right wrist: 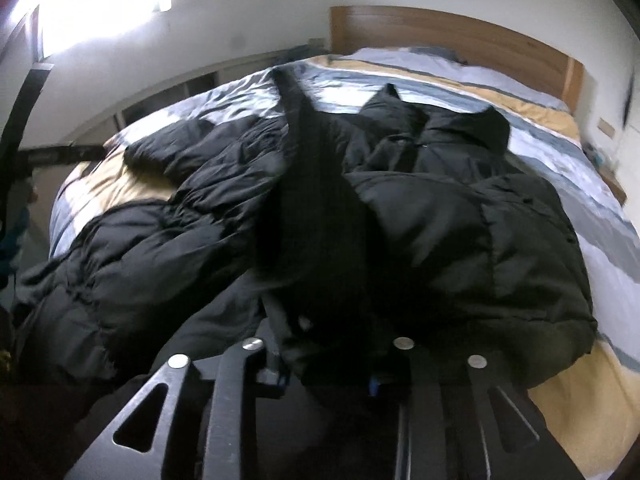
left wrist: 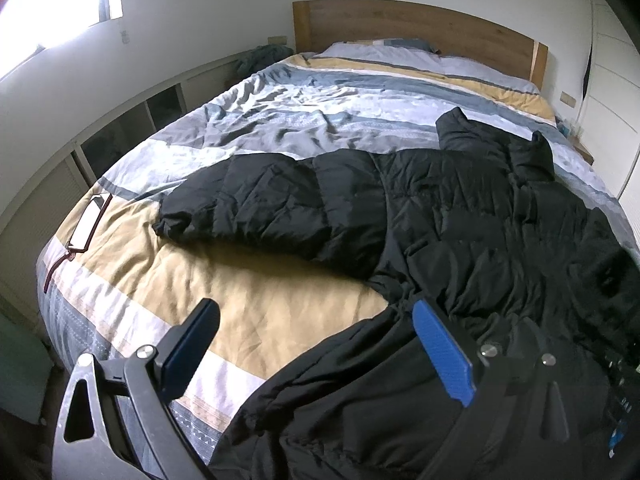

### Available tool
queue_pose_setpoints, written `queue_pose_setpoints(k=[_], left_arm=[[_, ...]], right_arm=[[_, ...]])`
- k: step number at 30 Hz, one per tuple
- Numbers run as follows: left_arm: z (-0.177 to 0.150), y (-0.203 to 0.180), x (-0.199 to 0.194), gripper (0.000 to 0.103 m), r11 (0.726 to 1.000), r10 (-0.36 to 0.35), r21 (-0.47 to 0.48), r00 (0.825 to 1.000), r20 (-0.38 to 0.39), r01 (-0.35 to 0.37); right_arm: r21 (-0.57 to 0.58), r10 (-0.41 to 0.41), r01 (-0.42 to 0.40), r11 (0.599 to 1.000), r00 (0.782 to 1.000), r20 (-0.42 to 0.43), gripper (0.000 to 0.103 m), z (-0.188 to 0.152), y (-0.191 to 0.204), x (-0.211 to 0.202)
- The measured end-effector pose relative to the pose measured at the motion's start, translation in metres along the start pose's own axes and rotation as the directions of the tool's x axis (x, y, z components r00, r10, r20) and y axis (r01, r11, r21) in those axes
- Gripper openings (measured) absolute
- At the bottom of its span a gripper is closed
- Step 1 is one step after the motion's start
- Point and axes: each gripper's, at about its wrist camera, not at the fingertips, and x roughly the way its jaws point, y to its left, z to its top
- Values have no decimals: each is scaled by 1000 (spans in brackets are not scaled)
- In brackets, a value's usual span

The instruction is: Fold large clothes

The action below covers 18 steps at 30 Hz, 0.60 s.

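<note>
Black puffer jacket [left wrist: 440, 208] sprawls across the striped duvet [left wrist: 280, 120], collar end toward the headboard [left wrist: 412, 24], hem toward the foot of the bed. One sleeve [left wrist: 248, 200] runs out sideways from the jacket's body, long axis crossing the bed toward the window side, cuff resting on the tan stripe.

Left gripper [left wrist: 316, 344] hovers with its jaws wide apart, nothing between them, just off the jacket's hem edge: the blue pad sits over black fabric, the dark pad over bare duvet. That sleeve lies ahead of it and a little to its left, well clear of the hem.

Right gripper [right wrist: 324, 364] is down at the jacket's hem, and dark fabric bunches up right where its fingers meet. It looks clamped on the jacket, though blur and shadow hide the fingertips, so I can't tell for sure. From this view the jacket's body stretches straight ahead toward the headboard.

My read: the left is the nearer one to the loose sleeve, so bringing that sleeve in over the body looks like its job. A phone [left wrist: 90, 220] lies near the duvet's edge, well apart from the jacket.
</note>
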Motion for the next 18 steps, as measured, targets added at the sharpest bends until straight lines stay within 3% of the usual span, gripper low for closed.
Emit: queue_pose_setpoints(k=[4,9,13,18], left_arm=[[-1,-3,0,98,1000,-7,4,1000,-1,7],[-1,-11,-8,98,1000,-25,20,999,24,24],[2,-23,-21,98,998,-40,49,998,56,38],[9,-49,-34,98,991,-107,88,993,43,103]], right_arm=[[-58,9,-11,998,999,-36,42,-8,14,7],[-77,32,-35,996,999,-43,62,-14,30,2],[-75,54,-56,996,998,-31,68,-11,41,-8],[-77,111,-112,991,994,-12,71,-11,53,-27]])
